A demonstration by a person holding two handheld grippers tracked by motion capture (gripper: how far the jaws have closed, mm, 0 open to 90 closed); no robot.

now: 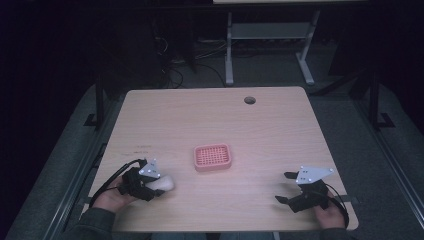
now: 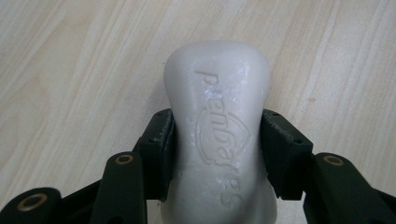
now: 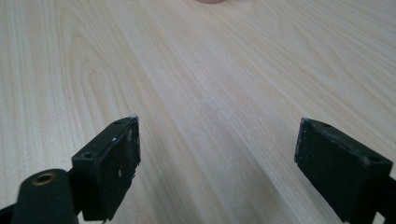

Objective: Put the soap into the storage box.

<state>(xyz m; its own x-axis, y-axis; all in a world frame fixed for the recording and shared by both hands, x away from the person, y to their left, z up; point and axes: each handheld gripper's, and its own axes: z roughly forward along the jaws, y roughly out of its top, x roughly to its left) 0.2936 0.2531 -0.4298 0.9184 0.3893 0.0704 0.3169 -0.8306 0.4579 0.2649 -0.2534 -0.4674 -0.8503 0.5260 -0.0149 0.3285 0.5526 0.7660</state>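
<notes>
A white bar of soap with raised lettering lies on the wooden table, and my left gripper is shut on it, both pads pressing its sides. From above, the soap pokes out to the right of the left gripper near the table's front left. A pink soap dish with a gridded floor sits at the table's middle, apart from both grippers. My right gripper rests near the front right edge; its jaws stand wide apart, open, with bare wood between them.
A round cable hole lies near the far edge of the table. Beyond it stand the white legs of another desk. A pink edge of the soap dish peeks in at the top of the right gripper view.
</notes>
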